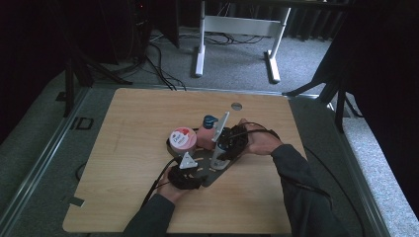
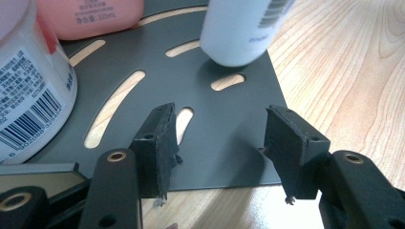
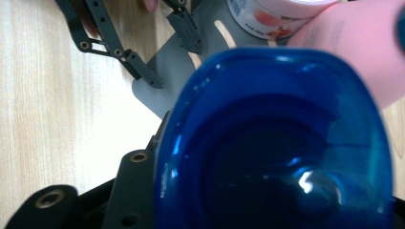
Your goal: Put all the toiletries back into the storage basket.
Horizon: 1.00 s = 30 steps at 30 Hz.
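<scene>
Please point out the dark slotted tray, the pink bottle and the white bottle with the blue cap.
dark slotted tray point(image 2: 224, 138), left gripper view, bare surface between the jaws.
pink bottle point(image 2: 90, 16), left gripper view, its labelled side.
white bottle with the blue cap point(image 3: 272, 143), right gripper view, the blue cap's top.

A dim recording room in a lab or studio. A pale wooden desk point(image 1: 148, 197) with rounded corners stands on grey carpet point(image 1: 237, 59). Black curtains point(image 1: 385, 74) hang along both sides and shut out most light. Dark stand legs point(image 1: 74, 79) rest on the carpet at the left and right edges, the kind that carry lights or cameras. Black cables point(image 1: 158, 64) trail across the floor behind the desk. Farther back stands the white metal frame of another desk point(image 1: 237, 29), with more wires under it. A metal rail point(image 1: 44, 158) runs along the floor on the left.
</scene>
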Motion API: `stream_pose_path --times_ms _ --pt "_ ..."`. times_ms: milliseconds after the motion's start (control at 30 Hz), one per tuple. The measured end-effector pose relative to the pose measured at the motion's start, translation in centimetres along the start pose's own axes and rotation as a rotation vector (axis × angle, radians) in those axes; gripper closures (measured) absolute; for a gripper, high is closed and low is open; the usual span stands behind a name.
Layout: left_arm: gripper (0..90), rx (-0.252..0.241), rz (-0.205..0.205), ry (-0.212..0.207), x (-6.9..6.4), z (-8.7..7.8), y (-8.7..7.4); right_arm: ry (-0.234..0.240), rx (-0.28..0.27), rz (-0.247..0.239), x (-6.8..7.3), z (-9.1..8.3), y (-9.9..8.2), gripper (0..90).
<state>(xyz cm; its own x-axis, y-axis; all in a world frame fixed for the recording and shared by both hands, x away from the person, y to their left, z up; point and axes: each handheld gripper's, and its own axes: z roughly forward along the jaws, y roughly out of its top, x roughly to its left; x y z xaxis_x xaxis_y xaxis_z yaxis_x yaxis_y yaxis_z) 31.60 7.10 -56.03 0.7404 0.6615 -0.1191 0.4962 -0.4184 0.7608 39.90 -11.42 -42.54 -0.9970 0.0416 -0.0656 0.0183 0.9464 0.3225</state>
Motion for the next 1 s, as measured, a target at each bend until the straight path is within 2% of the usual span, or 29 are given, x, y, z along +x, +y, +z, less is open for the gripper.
stream_pose_path --times_ms 300,1000 --pt "45.4 0.008 0.005 0.0 -0.1 0.1 0.1 -0.019 0.008 0.022 -1.0 -0.3 -0.1 55.2" --pt "45.4 0.008 0.002 -0.005 0.0 0.1 0.1 -0.045 0.035 0.09 -3.2 0.1 -0.7 55.2"
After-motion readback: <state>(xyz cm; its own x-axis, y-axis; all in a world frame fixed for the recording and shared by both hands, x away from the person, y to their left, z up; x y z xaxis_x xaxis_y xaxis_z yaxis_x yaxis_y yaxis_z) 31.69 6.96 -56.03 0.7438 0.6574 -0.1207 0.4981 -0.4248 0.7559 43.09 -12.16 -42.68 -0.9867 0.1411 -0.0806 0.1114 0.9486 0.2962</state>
